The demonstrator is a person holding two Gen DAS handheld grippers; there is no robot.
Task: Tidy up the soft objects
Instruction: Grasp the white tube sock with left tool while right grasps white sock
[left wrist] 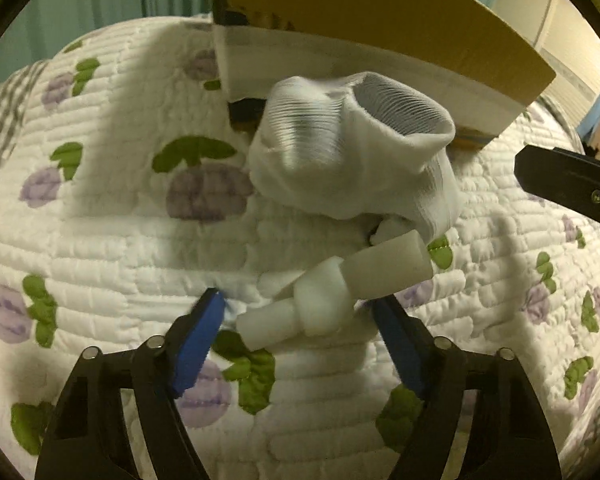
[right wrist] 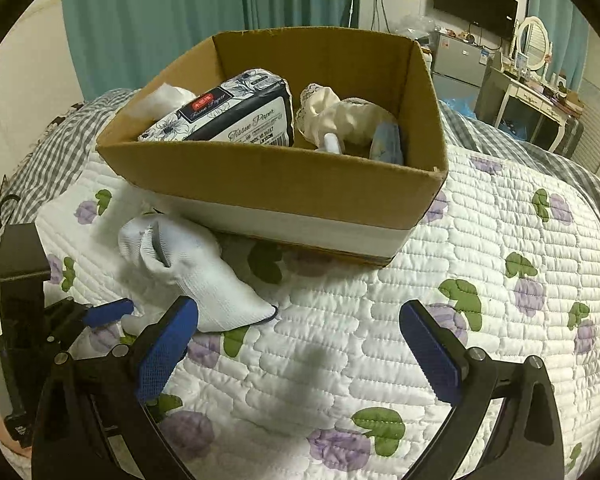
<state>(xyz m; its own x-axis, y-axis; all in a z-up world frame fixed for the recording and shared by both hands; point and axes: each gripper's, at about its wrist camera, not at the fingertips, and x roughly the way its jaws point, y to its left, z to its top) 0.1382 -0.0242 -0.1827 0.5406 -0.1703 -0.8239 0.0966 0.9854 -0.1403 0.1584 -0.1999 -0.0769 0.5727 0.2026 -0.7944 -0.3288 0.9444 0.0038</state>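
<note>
Quilted bedding in front of the cardboard box (right wrist: pixel 272 184) is being pressed by a limp white glove (left wrist: pixel 352 160), its fingers (left wrist: pixel 388 268) being straddled, ungripped, by the open left gripper (left wrist: pixel 300 312), while the right gripper (right wrist: pixel 300 344) is being held open, empty.

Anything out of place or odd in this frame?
Yes: one crumpled white knit glove lies on the floral quilted bedspread against the brown cardboard box, outside it, while the other soft items sit inside. Nothing looks spilled or damaged.
</note>
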